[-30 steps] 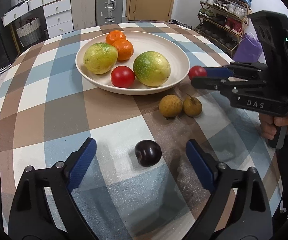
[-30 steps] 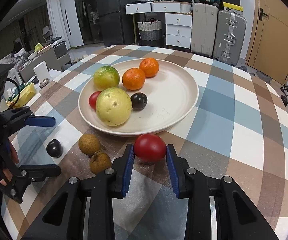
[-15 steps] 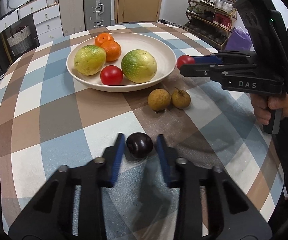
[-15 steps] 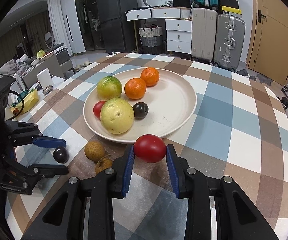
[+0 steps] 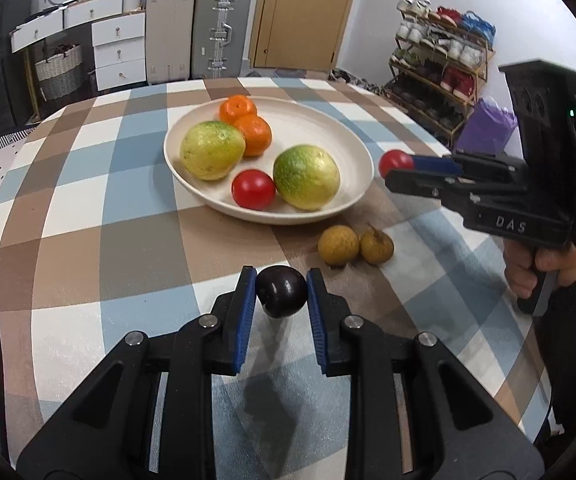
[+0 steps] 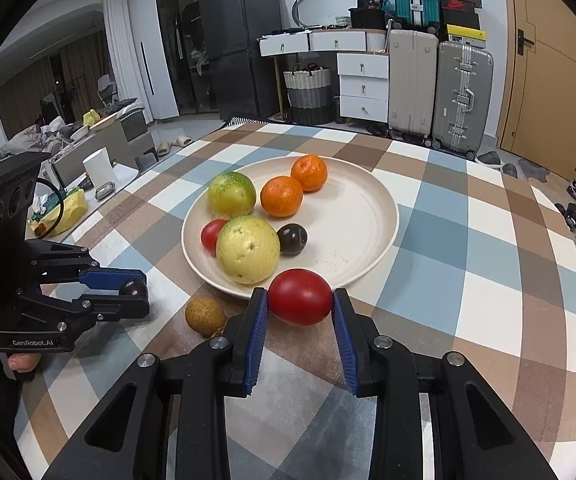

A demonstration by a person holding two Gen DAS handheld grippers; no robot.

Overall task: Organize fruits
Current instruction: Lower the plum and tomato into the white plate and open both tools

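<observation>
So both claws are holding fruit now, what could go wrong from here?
The left claw pinches the round dark plum only at its sides, so it might slip out. The right claw squeezes a soft-looking tomato, which could bruise. The plate is crowded on one side; dropped fruit may roll.

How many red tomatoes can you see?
2. One tomato lies on the plate, partly behind the yellow fruit. The other tomato is squeezed in the right gripper, close to the plate's near rim. None seems hidden.

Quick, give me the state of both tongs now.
Left tongs: closed on the dark plum.
Right tongs: closed on the red tomato.
</observation>
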